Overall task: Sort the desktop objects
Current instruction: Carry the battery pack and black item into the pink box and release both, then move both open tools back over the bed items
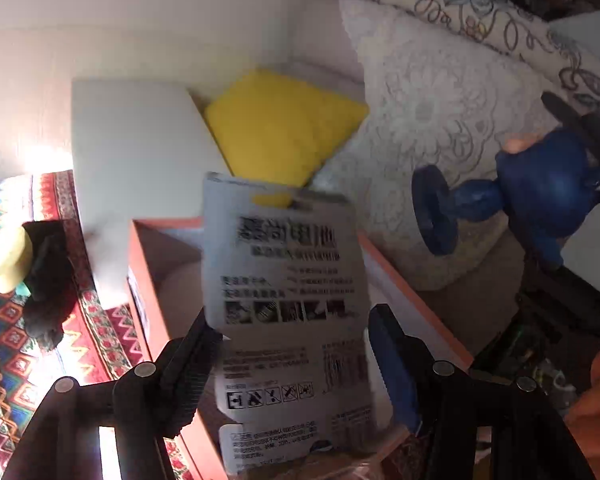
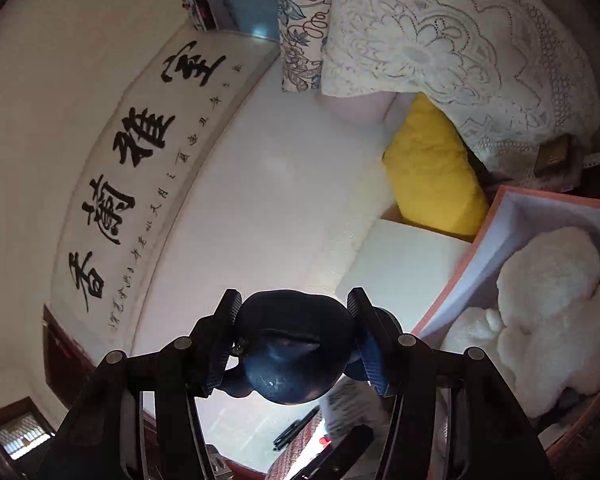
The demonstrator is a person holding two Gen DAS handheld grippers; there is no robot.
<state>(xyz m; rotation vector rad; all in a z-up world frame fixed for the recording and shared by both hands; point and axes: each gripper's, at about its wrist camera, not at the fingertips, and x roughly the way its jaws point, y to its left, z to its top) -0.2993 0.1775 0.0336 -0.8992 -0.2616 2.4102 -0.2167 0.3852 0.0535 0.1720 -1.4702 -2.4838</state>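
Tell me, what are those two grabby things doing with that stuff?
A person is sorting things with a tool in each hand. The left tool holds a grey printed packet above an open orange box. The right tool is clamped on a dark blue rounded object. A fluffy white toy already lies in the box. A yellow cushion sits behind it.

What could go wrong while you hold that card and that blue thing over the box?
1. The left tongs pinch the battery card only by its edges, and it looks tilted, so it might slip and miss the orange box.
2. The blue toy in the right tongs is round and smooth, so it could roll out of the grip.
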